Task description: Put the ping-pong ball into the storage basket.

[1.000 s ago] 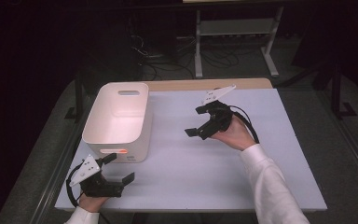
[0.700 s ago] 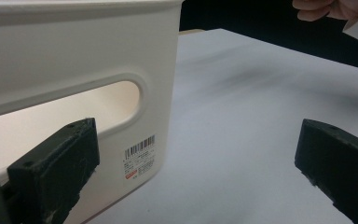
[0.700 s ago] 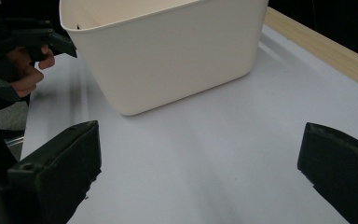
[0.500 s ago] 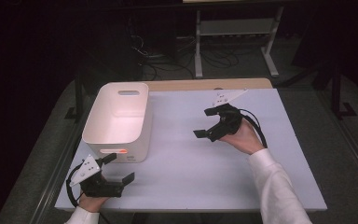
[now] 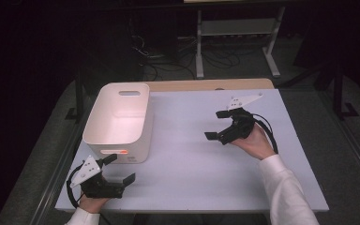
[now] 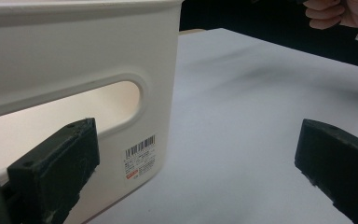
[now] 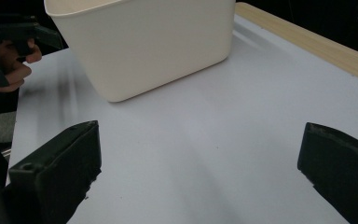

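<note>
The left tool (image 5: pixel 118 169), a black two-jaw gripper with a grey three-cornered plate on top, sits at the near left corner of the pale lavender-white surface (image 5: pixel 192 173), held in the person's left hand (image 5: pixel 91 204). Its jaws stand wide apart with nothing between them. One jaw reaches up close to the near end wall of the white rectangular plastic bin (image 5: pixel 117 123); from the high view I cannot tell whether it touches. In the left gripper view the bin's (image 6: pixel 74 56) end wall looms just ahead, with its oval handle slot (image 6: pixel 74 105) behind the left jaw and a small barcode label (image 6: pixel 140 156) low near the corner. The other jaw hangs over bare surface (image 6: pixel 242 116).

Farther in and to the right, the right tool (image 5: pixel 218 124) is held just above the surface by the person's right hand (image 5: pixel 255 143), a white sleeve (image 5: pixel 286 197) running back toward the near edge. Its jaws are also spread wide and hold nothing, and they point left toward the bin, well apart from it. In the right gripper view the bin (image 7: pixel 158 42) stands upright beyond the two open jaws, and the left hand with its tool (image 7: pixel 9 51) shows at the far left edge.

The bin stands on the left part of the surface, its long side running away from the person, its inside looking empty, a second handle slot (image 5: pixel 129 93) in its far wall. Beyond the surface's far edge lies a light wooden strip (image 5: pixel 206 84), then a dark floor with tangled cables (image 5: pixel 168 61) and a white metal rack (image 5: pixel 236 33).
</note>
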The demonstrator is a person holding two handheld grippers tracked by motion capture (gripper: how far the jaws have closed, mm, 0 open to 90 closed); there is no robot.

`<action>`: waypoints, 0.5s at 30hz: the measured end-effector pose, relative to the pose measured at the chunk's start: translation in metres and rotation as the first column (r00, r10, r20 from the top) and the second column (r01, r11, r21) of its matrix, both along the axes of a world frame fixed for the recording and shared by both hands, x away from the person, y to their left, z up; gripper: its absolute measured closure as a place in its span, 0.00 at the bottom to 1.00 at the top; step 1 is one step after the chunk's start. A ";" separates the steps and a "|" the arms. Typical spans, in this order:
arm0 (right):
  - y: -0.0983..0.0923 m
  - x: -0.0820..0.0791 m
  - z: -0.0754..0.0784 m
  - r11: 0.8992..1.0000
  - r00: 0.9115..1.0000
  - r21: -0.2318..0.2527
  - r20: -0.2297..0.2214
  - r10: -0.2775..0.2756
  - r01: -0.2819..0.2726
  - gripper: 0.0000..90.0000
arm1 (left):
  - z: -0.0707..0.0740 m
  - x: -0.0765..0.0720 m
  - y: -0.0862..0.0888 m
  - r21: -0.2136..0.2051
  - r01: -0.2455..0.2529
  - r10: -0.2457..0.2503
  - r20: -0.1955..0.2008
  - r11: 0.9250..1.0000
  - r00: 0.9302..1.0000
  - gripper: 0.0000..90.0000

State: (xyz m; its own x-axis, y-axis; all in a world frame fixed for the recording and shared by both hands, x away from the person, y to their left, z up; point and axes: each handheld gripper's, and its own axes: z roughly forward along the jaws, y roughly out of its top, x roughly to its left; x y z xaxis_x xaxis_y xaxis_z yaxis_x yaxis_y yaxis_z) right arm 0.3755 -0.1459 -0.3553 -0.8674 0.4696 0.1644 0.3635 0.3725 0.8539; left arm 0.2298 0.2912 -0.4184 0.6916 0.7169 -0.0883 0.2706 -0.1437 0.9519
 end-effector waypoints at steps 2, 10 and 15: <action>-0.004 -0.001 -0.001 1.000 1.000 0.006 0.006 -0.008 0.008 0.00 | 0.000 0.000 0.000 0.000 0.000 0.000 0.000 1.000 1.000 0.00; -0.016 -0.006 -0.012 1.000 1.000 0.006 -0.007 -0.030 0.030 0.00 | 0.000 0.000 0.000 -0.001 0.000 0.000 0.002 1.000 1.000 0.00; -0.028 -0.011 -0.016 0.998 0.998 0.024 -0.009 -0.056 0.056 0.00 | 0.000 0.000 0.000 0.000 0.000 0.000 0.004 1.000 1.000 0.00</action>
State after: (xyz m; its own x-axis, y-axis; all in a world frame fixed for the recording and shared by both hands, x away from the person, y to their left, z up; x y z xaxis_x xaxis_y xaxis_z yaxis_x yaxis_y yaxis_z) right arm 0.3647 -0.1736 -0.3708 -0.8385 0.5131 0.1837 0.3907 0.3309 0.8590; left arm 0.2297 0.2912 -0.4184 0.6921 0.7167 -0.0852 0.2666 -0.1442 0.9530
